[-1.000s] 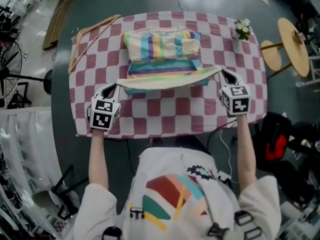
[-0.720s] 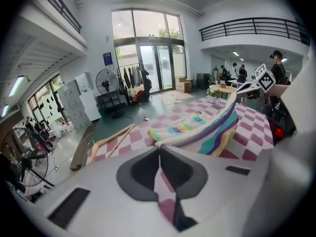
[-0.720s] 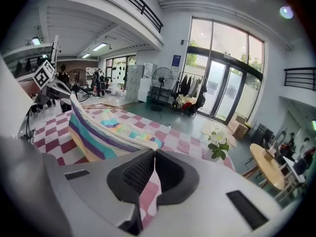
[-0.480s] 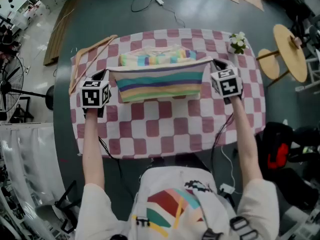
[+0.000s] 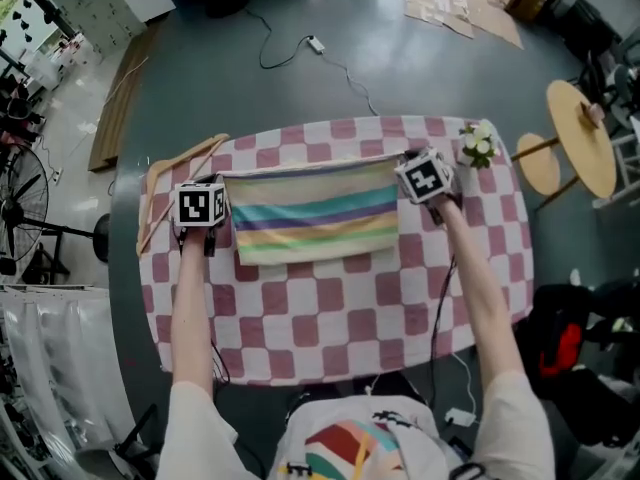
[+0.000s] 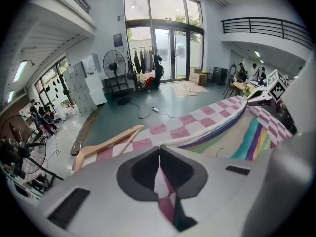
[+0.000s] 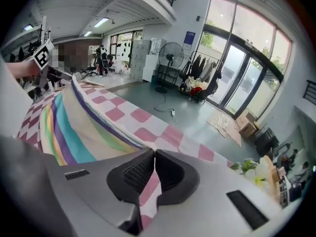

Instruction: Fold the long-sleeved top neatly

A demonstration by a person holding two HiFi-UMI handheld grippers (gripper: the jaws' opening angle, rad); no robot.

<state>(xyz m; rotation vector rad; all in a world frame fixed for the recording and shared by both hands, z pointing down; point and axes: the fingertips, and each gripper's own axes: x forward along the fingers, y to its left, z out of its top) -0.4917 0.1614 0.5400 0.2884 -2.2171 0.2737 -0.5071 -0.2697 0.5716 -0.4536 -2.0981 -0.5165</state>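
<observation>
Left gripper (image 5: pixel 221 177), right gripper (image 5: pixel 406 157): jaws closed, each pinching one hem corner of striped top (image 5: pixel 315 218); hem held taut over top's far edge, probably so fold lands even

The person is holding both bare arms stretched out ahead, well apart, the left forearm (image 5: pixel 192 308) running almost straight and the right forearm (image 5: pixel 468 283) angling slightly inward. Each hand is gripping a grey two-jaw gripper carrying a black-and-white marker cube, and both are pointing steeply downward. The left gripper (image 5: pixel 216 176) is pinching one end of the pastel-striped long-sleeved top's (image 5: pixel 315 218) far edge, jaws pressed together. The right gripper (image 5: pixel 406 157) is pinching the opposite end likewise.
</observation>
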